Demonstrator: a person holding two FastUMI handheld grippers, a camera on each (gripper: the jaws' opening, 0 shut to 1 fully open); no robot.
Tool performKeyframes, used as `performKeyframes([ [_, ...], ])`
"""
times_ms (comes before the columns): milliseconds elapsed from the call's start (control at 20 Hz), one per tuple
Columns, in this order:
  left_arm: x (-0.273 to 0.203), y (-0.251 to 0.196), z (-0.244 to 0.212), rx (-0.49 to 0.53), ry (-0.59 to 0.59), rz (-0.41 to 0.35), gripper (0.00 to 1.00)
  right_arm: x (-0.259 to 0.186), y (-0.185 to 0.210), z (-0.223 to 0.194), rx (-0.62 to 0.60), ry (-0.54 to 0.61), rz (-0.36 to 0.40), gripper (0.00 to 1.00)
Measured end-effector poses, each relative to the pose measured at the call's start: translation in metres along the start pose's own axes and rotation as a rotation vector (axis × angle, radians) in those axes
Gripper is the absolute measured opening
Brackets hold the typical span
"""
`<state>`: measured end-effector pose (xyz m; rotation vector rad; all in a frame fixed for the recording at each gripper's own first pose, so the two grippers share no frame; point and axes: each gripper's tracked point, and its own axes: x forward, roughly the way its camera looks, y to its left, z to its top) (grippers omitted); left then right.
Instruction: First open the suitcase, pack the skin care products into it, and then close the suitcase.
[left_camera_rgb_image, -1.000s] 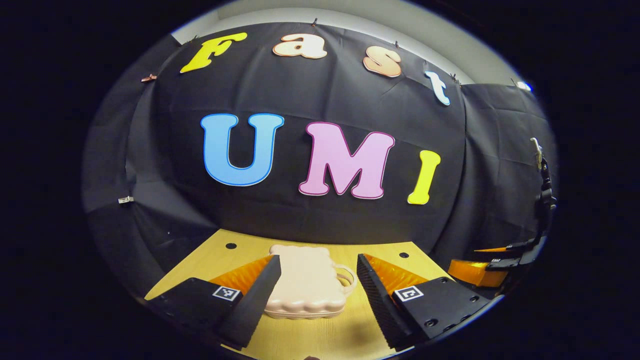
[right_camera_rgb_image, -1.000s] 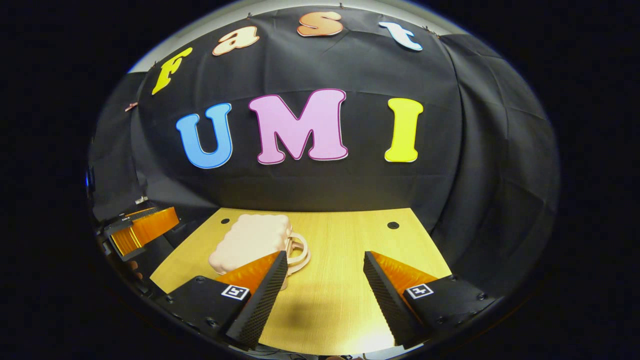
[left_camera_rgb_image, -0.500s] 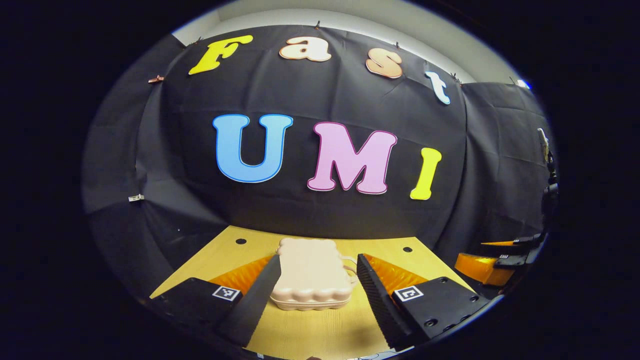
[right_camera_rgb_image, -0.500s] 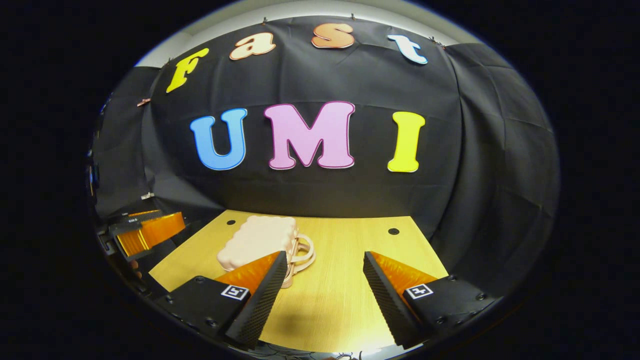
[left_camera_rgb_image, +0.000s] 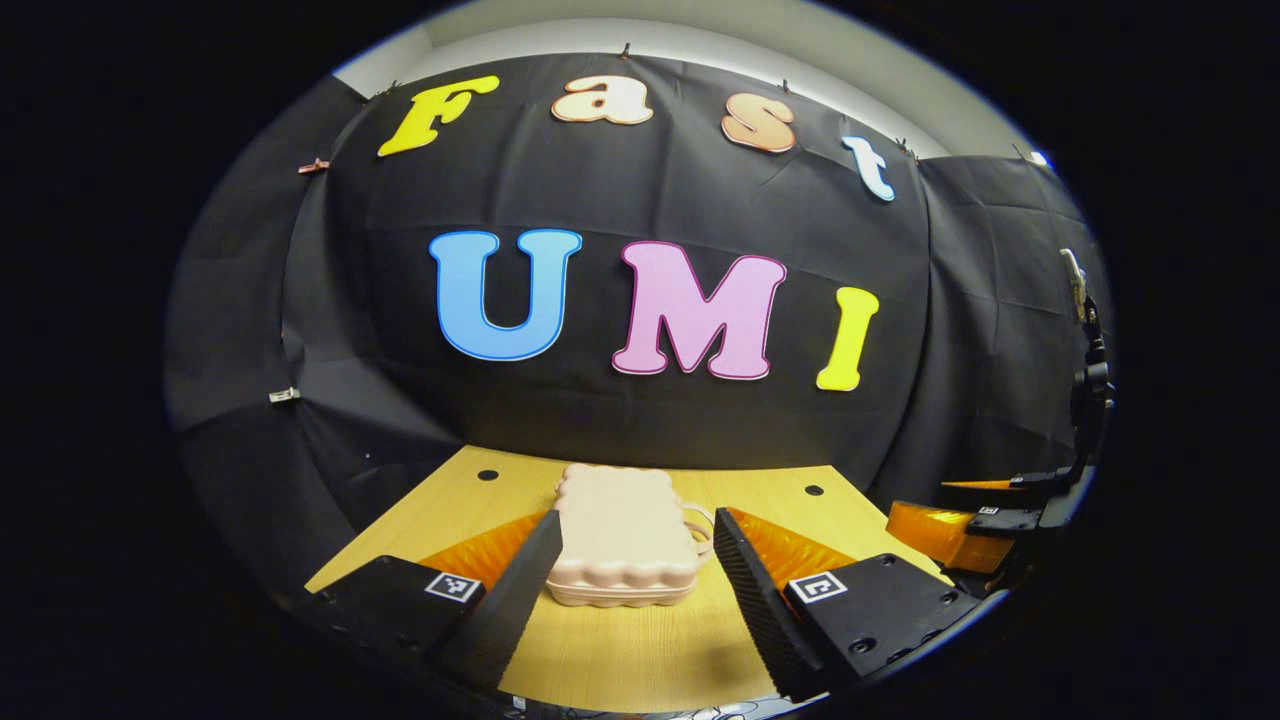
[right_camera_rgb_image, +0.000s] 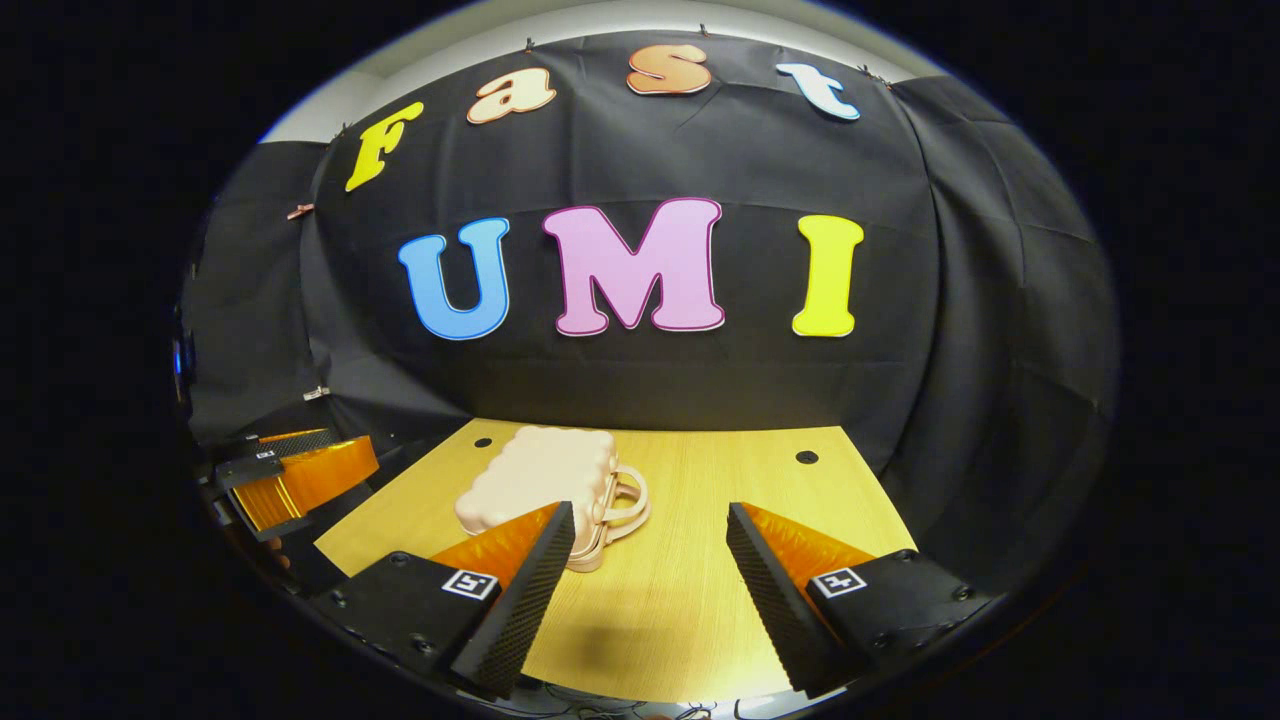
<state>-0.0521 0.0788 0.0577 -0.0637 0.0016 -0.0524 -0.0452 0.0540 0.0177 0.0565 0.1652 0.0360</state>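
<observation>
Closed suitcase on the wooden surface, both grippers hovering short of it.

Left gripper (left_camera_rgb_image: 635, 590): fingers spread wide, holding nothing; the pink scallop-edged suitcase (left_camera_rgb_image: 622, 535) lies flat and shut between and beyond them, handle to the right. Right gripper (right_camera_rgb_image: 650, 590): fingers spread, empty; suitcase sits ahead-left on the surface (right_camera_rgb_image: 700, 480).

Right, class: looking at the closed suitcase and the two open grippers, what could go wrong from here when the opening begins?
1. The suitcase is small and lies flat on the smooth table; prying at it may slide it instead of opening it.
2. Its handles face the right gripper; a finger could snag them.
3. The left gripper is open about as wide as the case, so a finger may bump it on approach.
</observation>
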Motion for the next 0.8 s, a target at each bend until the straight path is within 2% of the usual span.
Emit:
performKeyframes([
  [450,-0.009,-0.001,-0.001,0.019,-0.005,0.036,0.96,-0.004,0.003,-0.008,-0.003,0.006,0.040,0.97],
  [600,-0.011,-0.007,-0.004,0.043,0.001,0.025,0.96,-0.006,0.000,-0.008,-0.006,-0.014,0.041,0.97],
  [800,-0.011,-0.016,-0.008,0.052,0.014,0.003,0.96,-0.006,-0.001,-0.022,-0.001,0.021,0.045,0.97],
])
